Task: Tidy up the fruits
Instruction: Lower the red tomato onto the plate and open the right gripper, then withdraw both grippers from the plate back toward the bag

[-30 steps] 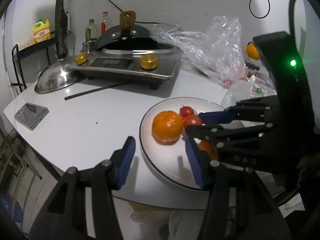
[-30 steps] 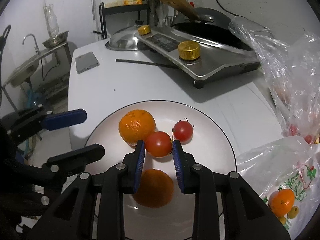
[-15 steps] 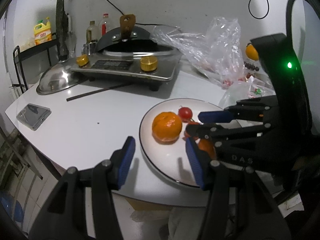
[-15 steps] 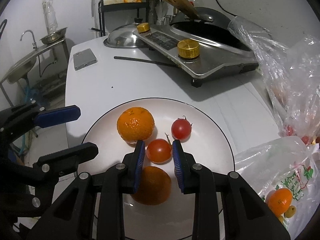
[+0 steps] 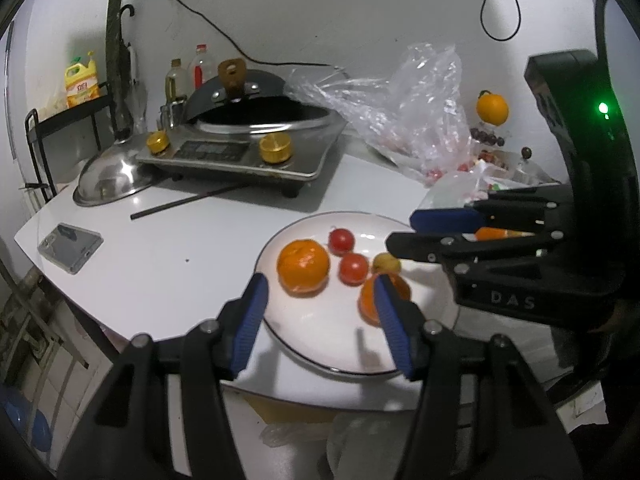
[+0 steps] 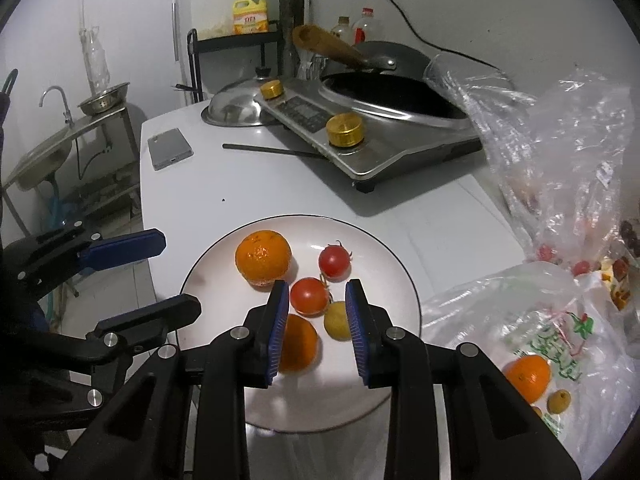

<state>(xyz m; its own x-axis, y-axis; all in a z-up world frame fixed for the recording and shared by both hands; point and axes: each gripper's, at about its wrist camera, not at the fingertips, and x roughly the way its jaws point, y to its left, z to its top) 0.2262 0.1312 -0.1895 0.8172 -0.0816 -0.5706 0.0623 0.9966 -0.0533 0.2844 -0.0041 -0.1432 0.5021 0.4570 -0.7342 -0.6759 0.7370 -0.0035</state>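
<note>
While plastic bags (image 6: 552, 240) crowd the plate (image 6: 384, 248), a cooker (image 6: 384, 136) stands behind.

A: That plate (image 6: 404, 280) looks like glazed ceramic, glossy white with a thin dark rim. The tabletop (image 6: 248, 184) is smooth and white too, with a slight sheen.

B: The cooker (image 6: 400, 140) is brushed steel, its knobs (image 6: 344, 130) a brassy gold. The domed lid (image 6: 234, 108) beside it is polished metal, mirror-bright.

A: Crinkled clear plastic bags (image 6: 560, 152), shiny where light hits. The oranges (image 6: 263, 258) have dimpled peel; the tomatoes (image 6: 335, 262) are smooth and glossy.

B: Both grippers (image 5: 320, 304) (image 6: 317, 320) are matt black plastic with ribbed blue pads. The wok handle (image 6: 332, 46) looks like wood.
</note>
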